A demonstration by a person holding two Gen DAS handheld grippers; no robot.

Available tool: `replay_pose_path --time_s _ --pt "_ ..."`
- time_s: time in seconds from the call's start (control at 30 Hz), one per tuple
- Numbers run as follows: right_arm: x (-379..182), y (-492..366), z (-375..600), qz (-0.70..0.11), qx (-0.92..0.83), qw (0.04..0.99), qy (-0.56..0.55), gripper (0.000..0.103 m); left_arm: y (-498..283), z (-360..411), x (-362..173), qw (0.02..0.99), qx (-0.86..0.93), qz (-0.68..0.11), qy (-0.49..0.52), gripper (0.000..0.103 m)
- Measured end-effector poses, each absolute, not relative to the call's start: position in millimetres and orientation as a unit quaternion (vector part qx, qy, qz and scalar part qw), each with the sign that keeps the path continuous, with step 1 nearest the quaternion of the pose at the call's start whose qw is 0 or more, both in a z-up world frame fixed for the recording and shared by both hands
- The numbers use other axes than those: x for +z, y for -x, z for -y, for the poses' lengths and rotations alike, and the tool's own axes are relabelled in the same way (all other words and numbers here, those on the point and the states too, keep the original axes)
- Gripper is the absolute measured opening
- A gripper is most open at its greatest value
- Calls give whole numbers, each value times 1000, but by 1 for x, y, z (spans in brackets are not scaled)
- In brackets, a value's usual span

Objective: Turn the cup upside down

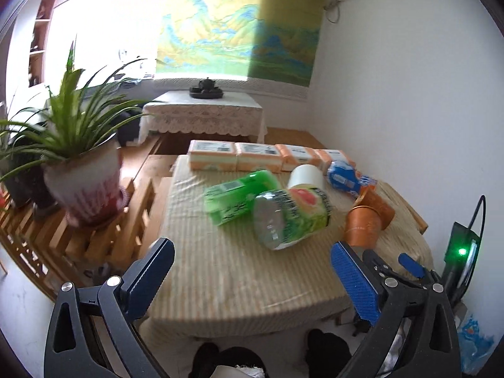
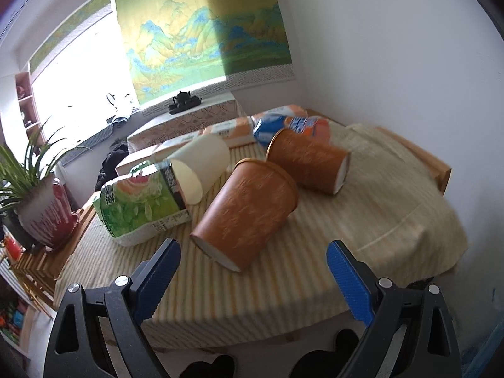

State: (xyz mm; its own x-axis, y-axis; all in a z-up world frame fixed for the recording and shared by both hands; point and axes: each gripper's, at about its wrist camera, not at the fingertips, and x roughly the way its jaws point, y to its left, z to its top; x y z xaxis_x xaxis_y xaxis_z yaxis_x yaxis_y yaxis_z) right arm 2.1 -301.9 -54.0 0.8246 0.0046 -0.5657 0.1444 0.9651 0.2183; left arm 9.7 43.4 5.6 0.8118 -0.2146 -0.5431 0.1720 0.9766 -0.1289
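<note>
Step in hand: approach; no cup is gripped yet, and none appears to stand mouth-down, by my reading.
Right gripper (image 2: pixel 253 269): jaws spread wide, nothing between them, hovering over the near edge of the table, aimed at the nearest cup.
Left gripper (image 1: pixel 252 272): jaws likewise spread and empty, held low at the near table edge.
Near orange cup (image 2: pixel 245 211): paper, lying on its side, white base toward the right gripper, mouth pointing away; close ahead of the fingertips but apart from them.
Far orange cup (image 2: pixel 307 160): on its side behind the near one, mouth toward it, base to the right.
White cup (image 2: pixel 201 167): on its side, open mouth facing the camera, leaning against the green packet (image 2: pixel 141 208).
Next move, judged: close the right jaws across the near orange cup's wall, lift, then rotate until the rim faces down and set it on the cloth. Thin paper probably crushes under a hard squeeze.
Surface: low table (image 2: pixel 315 267) under a pale striped cloth, somewhat rumpled at the right.
Other stock: row of orange tissue packs (image 1: pixel 252 156) along the far edge; blue-and-orange packet (image 1: pixel 346 179); clear bottle with green label (image 1: pixel 289 217).
Room: potted plant (image 1: pixel 82 170) on a slatted wooden stand at left; landscape hanging (image 1: pixel 239 25); bright window; white wall at right.
</note>
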Motion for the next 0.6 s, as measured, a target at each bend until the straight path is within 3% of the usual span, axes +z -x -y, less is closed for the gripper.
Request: replay_pose_path --time_s 0.47,0.6 --pt "-67 -33 255 -293 -106 949 -40 91 -8 -94 -8 951 -75 -287 80 101" --pt "-71 -35 251 -302 -108 947 -26 77 -8 -100 -9 952 -74 -284 88 101"
